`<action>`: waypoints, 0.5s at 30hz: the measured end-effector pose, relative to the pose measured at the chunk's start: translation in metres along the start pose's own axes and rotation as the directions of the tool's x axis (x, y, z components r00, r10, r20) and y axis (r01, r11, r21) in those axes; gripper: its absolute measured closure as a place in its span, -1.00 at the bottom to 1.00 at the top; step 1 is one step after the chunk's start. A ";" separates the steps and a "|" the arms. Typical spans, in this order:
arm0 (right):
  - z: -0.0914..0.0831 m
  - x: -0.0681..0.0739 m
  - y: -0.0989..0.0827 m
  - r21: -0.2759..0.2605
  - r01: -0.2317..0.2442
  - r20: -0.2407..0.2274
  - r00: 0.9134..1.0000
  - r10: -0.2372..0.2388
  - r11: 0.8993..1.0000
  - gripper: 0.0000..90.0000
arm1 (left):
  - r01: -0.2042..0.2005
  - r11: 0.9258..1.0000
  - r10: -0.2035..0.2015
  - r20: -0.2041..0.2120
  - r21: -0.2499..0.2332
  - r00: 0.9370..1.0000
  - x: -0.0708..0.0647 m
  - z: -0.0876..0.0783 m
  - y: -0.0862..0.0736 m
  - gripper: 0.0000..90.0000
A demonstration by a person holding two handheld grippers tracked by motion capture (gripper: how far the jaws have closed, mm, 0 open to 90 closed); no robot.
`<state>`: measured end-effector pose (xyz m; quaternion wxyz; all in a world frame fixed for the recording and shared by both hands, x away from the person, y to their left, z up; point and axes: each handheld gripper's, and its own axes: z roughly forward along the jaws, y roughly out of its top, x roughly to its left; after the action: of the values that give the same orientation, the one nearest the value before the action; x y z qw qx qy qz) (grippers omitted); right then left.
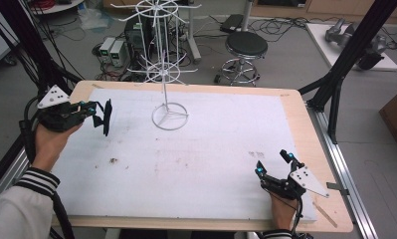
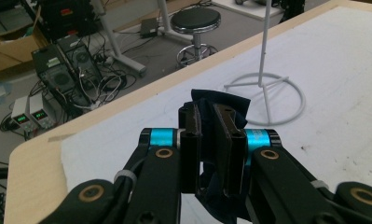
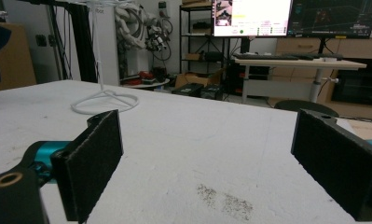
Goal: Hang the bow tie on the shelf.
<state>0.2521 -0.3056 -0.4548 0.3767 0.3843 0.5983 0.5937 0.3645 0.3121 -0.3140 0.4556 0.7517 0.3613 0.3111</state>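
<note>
Left gripper [image 1: 105, 117] raised over table's [image 1: 290, 107] left edge, jaws clamped on dark cloth [image 2: 219, 103], cloth hanging clear of white pad. White wire rack [image 1: 169, 117] mid-table, nothing hung on it. Right gripper [image 1: 274, 164] low near right front corner, jaws wide apart, holding nothing.

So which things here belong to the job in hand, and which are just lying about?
In the job:
- dark cloth, clamped in the left tongs and lifted off the table
- white wire rack, the likely hanging spot
- right tongs, open, resting low at the white pad

Lying about:
- black stool
- power supplies and cables on the floor
</note>
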 end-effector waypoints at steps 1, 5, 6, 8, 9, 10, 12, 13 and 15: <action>0.000 0.000 0.000 0.000 0.000 0.000 1.000 0.000 1.000 -0.82 | -0.002 1.000 0.002 -0.001 -0.004 1.000 -0.002 0.001 0.005 0.80; 0.000 0.000 0.000 0.002 -0.004 -0.001 1.000 0.004 1.000 -0.82 | -0.007 1.000 0.007 0.003 -0.011 1.000 -0.006 0.005 0.016 0.80; 0.000 0.000 0.000 0.003 -0.006 -0.002 1.000 0.006 1.000 -0.82 | -0.007 1.000 0.007 0.003 -0.011 1.000 -0.006 0.005 0.016 0.80; 0.000 0.000 0.000 0.002 -0.004 -0.002 1.000 0.004 1.000 -0.82 | -0.016 1.000 0.016 0.005 -0.017 1.000 -0.009 0.007 0.023 0.80; 0.000 0.000 0.000 0.001 -0.005 -0.002 1.000 0.005 1.000 -0.82 | -0.019 1.000 0.019 0.008 -0.020 1.000 -0.010 0.008 0.026 0.80; 0.000 0.000 0.000 0.001 -0.005 -0.002 1.000 0.005 1.000 -0.82 | -0.024 0.999 0.025 0.011 -0.021 1.000 -0.012 0.009 0.028 0.80; 0.000 0.000 0.000 -0.001 -0.003 -0.002 1.000 0.003 1.000 -0.82 | -0.040 0.999 0.041 0.020 -0.024 0.999 -0.016 0.011 0.034 0.80; 0.000 0.000 0.000 -0.002 -0.004 -0.002 1.000 0.004 1.000 -0.82 | -0.046 0.999 0.047 0.023 -0.026 0.999 -0.018 0.012 0.035 0.80; 0.000 0.000 0.000 -0.001 -0.004 -0.003 1.000 0.004 1.000 -0.82 | -0.046 0.998 0.047 0.028 -0.029 0.998 -0.020 0.012 0.037 0.80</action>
<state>0.2519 -0.3059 -0.4548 0.3750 0.3844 0.5977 0.5953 0.3732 0.2783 -0.2880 0.4640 0.7578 0.3326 0.3160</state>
